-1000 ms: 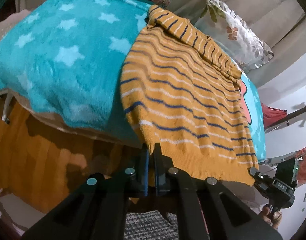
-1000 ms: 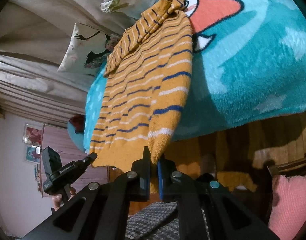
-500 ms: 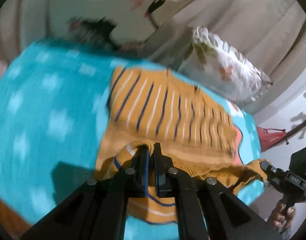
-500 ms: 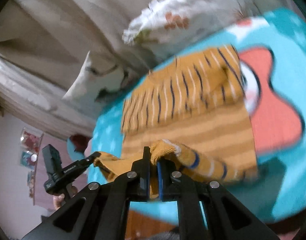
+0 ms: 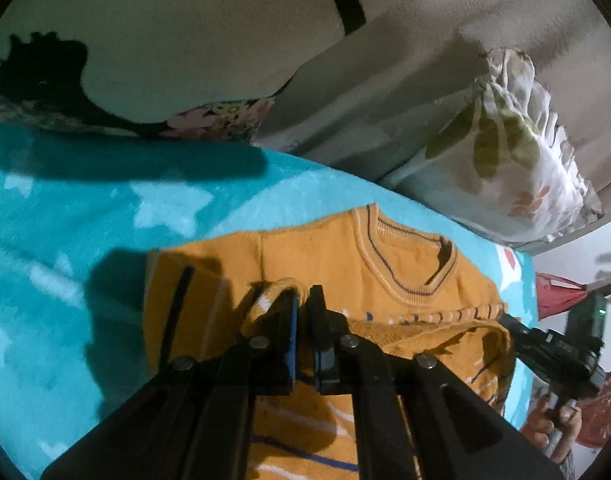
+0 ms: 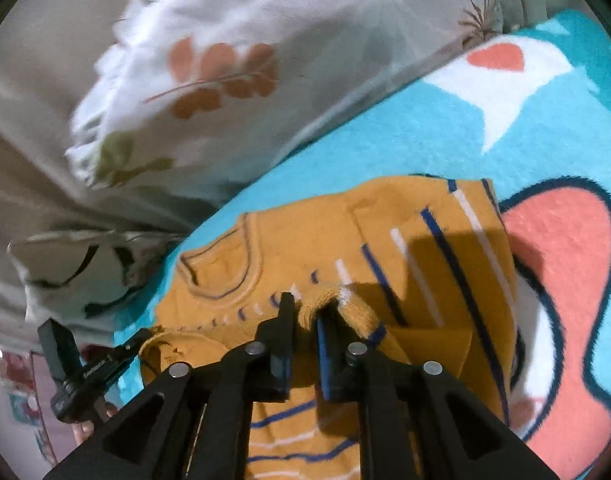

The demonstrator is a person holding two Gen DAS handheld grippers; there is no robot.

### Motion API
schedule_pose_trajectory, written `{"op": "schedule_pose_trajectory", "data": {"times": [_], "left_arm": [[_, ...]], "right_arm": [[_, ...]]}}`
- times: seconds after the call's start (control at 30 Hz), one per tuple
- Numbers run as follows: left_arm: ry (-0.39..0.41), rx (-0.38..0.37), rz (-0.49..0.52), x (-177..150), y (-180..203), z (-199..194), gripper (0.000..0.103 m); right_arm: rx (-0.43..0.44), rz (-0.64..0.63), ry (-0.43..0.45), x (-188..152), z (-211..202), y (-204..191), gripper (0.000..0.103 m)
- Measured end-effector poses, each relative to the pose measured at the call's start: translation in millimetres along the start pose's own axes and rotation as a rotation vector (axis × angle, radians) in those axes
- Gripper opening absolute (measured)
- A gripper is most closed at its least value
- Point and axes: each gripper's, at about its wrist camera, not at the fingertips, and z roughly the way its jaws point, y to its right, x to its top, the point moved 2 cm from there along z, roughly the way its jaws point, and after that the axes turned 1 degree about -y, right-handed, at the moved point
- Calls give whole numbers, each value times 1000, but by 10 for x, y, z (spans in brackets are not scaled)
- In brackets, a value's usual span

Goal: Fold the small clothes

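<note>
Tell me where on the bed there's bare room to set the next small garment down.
Free: the star-print blanket left of the mustard sweater, and the fish-print stretch on its other side. Crowded: the strip between the collar and the floral pillow, and the hem, where both grippers work.

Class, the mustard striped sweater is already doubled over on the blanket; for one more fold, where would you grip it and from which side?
Grip the sweater at its folded side edge nearest the red blanket print, coming from that side; its long straight edge lies flat there.
</note>
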Motion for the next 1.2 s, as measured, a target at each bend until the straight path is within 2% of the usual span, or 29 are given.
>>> {"op": "schedule_pose_trajectory", "data": {"times": [0.07,0.13,0.17,0.23,0.3,0.37,0.43,0.5,0.57,0.6,0.67,0.77,0.8,0.83,0.87,0.9,0.93,1.03,1.1,1.2], "left_arm": [[-6,-43,-19,16,-41,-9,8],[-10,-91,-51,46,-93,-34,12],[-9,-105,-61,47,-111,-57,15],[30,-95,-75,62,-161,-162,43],[65,-102,-92,74,-218,-261,53],[68,-100,-111,80,-273,-330,53],[76,-63,-67,44,-220,-399,53],[89,9,48,-49,-56,-421,53],[78,56,164,-152,106,-389,53],[54,88,246,-220,229,-303,53],[23,147,336,-298,329,-183,53],[5,280,461,-382,432,100,53],[-5,306,485,-400,429,154,49],[-23,330,511,-414,431,236,22],[-32,338,508,-407,411,265,7],[-32,332,491,-393,372,242,8],[-15,308,452,-344,330,183,8],[5,262,331,-184,180,85,7],[-18,217,246,-83,57,136,8],[-41,180,166,-35,-45,254,10]], "right_arm": [[3,24,-8,48,50,51,14],[13,50,-10,90,67,92,17],[24,70,-2,121,53,119,22],[42,98,21,158,-7,167,34],[47,124,58,207,-111,211,51],[29,146,105,264,-271,259,53],[18,118,121,278,-399,226,53],[-13,17,117,211,-489,54,53],[-54,-137,73,31,-470,-209,53],[-70,-188,53,-32,-405,-299,53],[-135,-337,0,-255,-217,-546,53],[-205,-433,-42,-410,93,-713,53],[-225,-453,-49,-433,193,-743,53],[-243,-475,-53,-459,279,-775,53],[-257,-495,-60,-485,324,-745,45],[-281,-520,-79,-515,425,-762,14],[-295,-526,-92,-516,470,-761,6],[-309,-518,-59,-452,398,-754,4],[-352,-486,-7,-300,300,-722,4],[-400,-420,20,-69,314,-602,4]]}}
